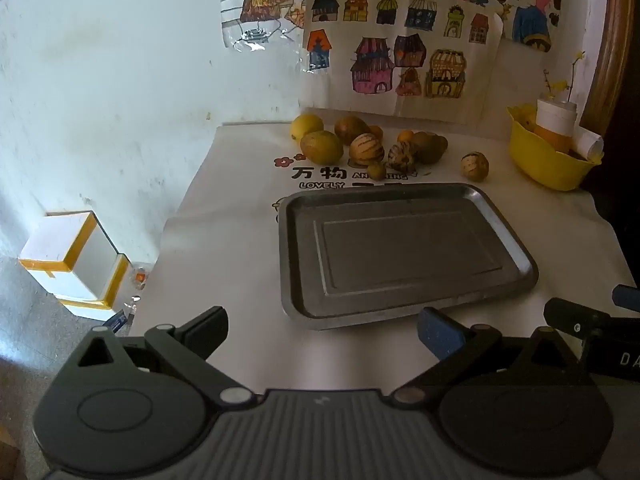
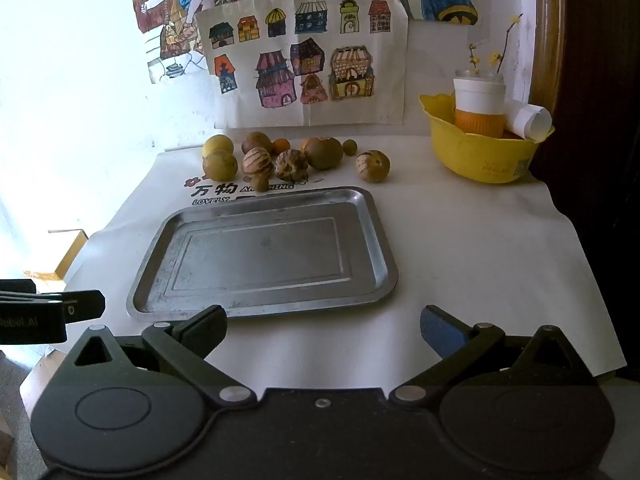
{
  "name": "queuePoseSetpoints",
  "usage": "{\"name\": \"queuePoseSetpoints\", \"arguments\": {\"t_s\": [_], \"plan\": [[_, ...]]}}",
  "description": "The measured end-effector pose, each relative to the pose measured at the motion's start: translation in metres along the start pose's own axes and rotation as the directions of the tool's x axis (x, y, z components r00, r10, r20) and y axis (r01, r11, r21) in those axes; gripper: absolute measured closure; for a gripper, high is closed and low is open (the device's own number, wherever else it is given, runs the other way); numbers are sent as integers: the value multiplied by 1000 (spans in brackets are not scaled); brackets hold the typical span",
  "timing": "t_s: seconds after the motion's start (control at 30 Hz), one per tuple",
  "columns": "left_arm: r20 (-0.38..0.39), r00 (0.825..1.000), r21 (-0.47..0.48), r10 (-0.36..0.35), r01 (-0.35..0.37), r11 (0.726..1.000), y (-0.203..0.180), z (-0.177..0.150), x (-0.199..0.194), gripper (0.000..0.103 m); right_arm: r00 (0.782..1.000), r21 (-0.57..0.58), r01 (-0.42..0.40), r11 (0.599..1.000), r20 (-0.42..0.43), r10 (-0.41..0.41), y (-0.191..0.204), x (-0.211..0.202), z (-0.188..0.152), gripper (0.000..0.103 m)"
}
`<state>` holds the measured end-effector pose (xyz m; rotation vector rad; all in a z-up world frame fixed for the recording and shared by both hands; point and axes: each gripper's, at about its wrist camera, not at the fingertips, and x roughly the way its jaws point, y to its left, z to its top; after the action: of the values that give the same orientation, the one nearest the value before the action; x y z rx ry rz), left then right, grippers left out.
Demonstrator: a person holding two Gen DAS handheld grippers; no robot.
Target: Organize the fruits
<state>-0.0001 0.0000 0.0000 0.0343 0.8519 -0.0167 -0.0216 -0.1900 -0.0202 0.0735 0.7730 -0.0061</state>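
You are holding the left hand-held gripper (image 1: pixel 322 330) and the right hand-held gripper (image 2: pixel 323 330) released, jaws wide, nothing between them. The fruits (image 2: pixel 276 158) are sitting clustered at upper centre of the frame, beyond the bare metal tray (image 2: pixel 380 236) on the counter (image 2: pixel 480 240). The lone striped fruit (image 2: pixel 373 165) is standing apart; approaching it first, centring it between the pads, looks safest.

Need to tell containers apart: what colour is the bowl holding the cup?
Yellow bowl, clearest in the right wrist view.
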Motion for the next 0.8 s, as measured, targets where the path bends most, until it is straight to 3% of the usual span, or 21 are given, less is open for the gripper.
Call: {"name": "queuePoseSetpoints", "arguments": {"t_s": [0.8], "plan": [[-25, 1000, 3, -4, 4, 1000, -1, -6, 6, 0, 1000, 5, 0, 1000, -6, 0, 1, 2, 1, 0]]}}
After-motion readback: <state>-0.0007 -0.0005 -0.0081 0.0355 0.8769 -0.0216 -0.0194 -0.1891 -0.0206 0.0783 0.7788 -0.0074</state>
